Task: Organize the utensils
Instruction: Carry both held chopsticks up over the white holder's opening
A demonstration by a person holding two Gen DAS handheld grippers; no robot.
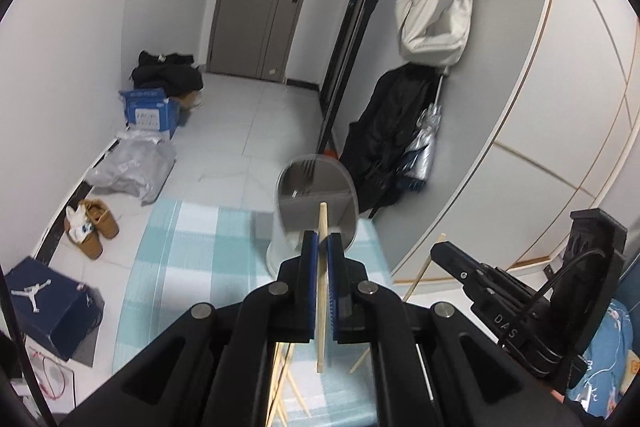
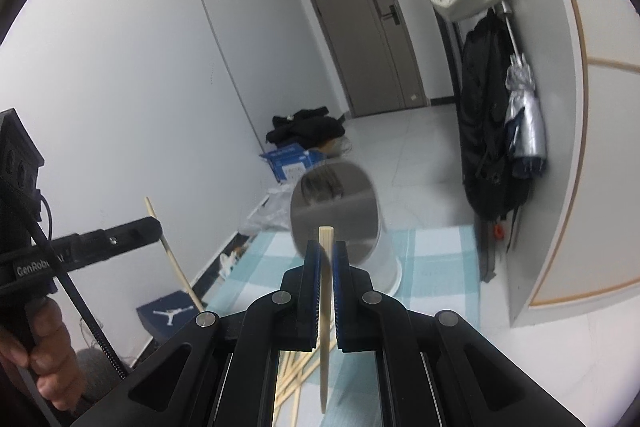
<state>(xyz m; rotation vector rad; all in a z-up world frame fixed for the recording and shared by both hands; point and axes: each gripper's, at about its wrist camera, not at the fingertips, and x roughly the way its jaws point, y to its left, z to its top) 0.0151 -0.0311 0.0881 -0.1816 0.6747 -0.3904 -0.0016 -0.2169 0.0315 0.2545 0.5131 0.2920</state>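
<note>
My left gripper [image 1: 322,239] is shut on a wooden chopstick [image 1: 321,291] that stands nearly upright between its blue pads. My right gripper [image 2: 327,247] is shut on another chopstick [image 2: 325,327]. Both are held above the table, just short of a white utensil cup [image 1: 316,203] with a grey inside; the cup also shows in the right wrist view [image 2: 340,215]. Forks stand in the cup. The right gripper shows in the left wrist view [image 1: 444,251] with its chopstick [image 1: 420,275]. Loose chopsticks [image 2: 296,375] lie on the cloth below.
A teal-and-white checked cloth [image 1: 192,267] covers the table. Beyond its edge on the floor are boots [image 1: 94,227], a navy shoe box [image 1: 52,307], a blue carton [image 1: 150,111] and plastic bags [image 1: 132,167]. A dark coat and umbrella [image 2: 524,115] hang at the right wall.
</note>
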